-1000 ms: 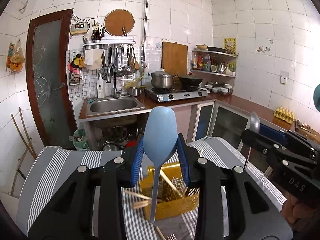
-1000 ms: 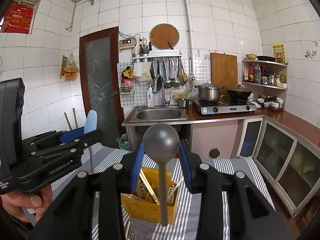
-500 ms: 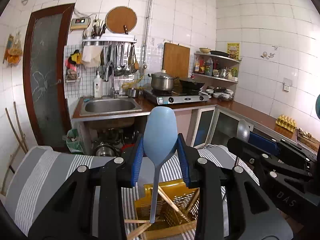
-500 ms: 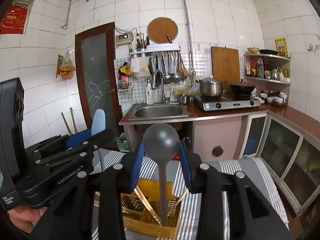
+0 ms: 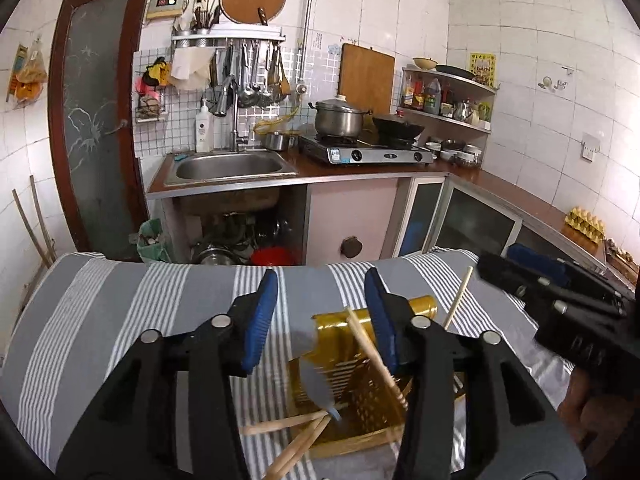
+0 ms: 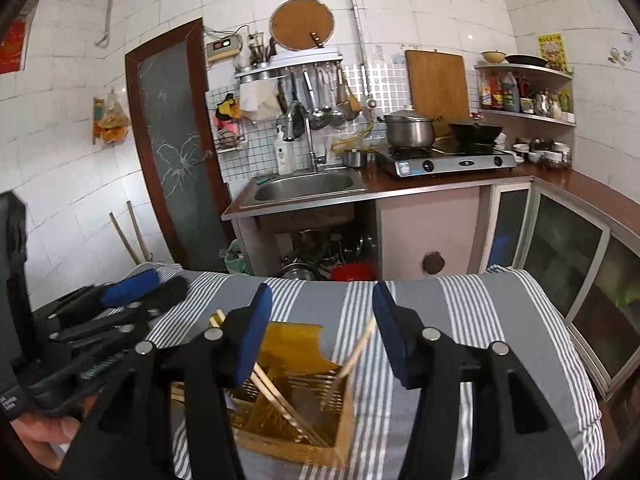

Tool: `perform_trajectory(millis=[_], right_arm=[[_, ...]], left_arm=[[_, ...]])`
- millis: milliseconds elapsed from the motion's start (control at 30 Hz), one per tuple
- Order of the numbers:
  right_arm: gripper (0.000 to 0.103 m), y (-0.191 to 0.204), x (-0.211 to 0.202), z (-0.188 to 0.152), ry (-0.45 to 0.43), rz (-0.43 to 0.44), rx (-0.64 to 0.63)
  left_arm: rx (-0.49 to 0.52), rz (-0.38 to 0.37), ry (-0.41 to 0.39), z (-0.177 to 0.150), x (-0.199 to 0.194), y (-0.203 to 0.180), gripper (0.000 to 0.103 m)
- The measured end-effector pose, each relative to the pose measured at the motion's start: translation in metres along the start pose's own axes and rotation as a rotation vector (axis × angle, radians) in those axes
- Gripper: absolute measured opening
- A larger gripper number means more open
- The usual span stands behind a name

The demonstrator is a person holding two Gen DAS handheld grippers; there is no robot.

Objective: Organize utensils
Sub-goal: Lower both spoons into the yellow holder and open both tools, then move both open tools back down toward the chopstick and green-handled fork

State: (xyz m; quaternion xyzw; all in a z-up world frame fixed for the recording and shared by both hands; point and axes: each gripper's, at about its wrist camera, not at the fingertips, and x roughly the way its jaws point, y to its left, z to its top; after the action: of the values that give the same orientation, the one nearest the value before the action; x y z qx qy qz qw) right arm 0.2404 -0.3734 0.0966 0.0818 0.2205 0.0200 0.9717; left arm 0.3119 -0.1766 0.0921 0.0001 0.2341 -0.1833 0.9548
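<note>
White tiles, a steel sink [image 5: 230, 168] and a gas stove [image 5: 366, 152] fill the kitchen behind a table draped in a grey striped cloth [image 5: 120, 300]. On that cloth sits the yellow slotted utensil basket [image 5: 360, 380], lying just below both our claws.

We judge that we are at the release step: our left gripper [image 5: 320, 314] has its jaws spreading apart with nothing pressed between the blue pads, and a blurred blue spoon [image 5: 316, 384] shows below them, already down inside the basket. Our right gripper [image 6: 322, 328] is likewise opening and we see nothing gripped in it; its own spoon cannot be made out in the basket from that view.

Wooden chopsticks [image 5: 376, 354] lean across the basket at angles, and a few more [image 5: 288, 432] poke out over its near edge onto the cloth. Those are probably what we must deal with next, which calls for lifting both claws clear without snagging the slanted sticks, then coming down on the strays.

Our two tools hang close together over one small basket, so they could knock each other or tip it.
</note>
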Motion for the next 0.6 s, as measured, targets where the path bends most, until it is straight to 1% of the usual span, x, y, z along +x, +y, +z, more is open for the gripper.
perform_trajectory(millis=[133, 267, 333, 433, 533, 600], right_arm=[[0.052, -0.007, -0.020, -0.007, 0.007, -0.025, 0.007], [0.052, -0.005, -0.044, -0.024, 0.019, -0.039, -0.012], [0.052, -0.003, -0.053, -0.032, 0.025, -0.044, -0.010], [0.052, 0.002, -0.069, -0.048, 0.039, -0.049, -0.013], [0.053, 0.012, -0.082, -0.073, 0.072, -0.050, -0.040], [0.053, 0.019, -0.087, -0.092, 0.110, -0.046, -0.045]], left_arm=[[-0.015, 0.027, 0.016, -0.009, -0.024, 0.011, 0.046], [-0.014, 0.050, 0.015, -0.023, -0.053, 0.024, 0.047], [-0.032, 0.052, 0.018, -0.033, -0.069, 0.032, 0.050], [-0.034, 0.061, 0.027, -0.051, -0.086, 0.040, 0.050], [-0.055, 0.082, 0.046, -0.078, -0.105, 0.052, 0.050], [-0.061, 0.105, 0.065, -0.100, -0.116, 0.059, 0.050]])
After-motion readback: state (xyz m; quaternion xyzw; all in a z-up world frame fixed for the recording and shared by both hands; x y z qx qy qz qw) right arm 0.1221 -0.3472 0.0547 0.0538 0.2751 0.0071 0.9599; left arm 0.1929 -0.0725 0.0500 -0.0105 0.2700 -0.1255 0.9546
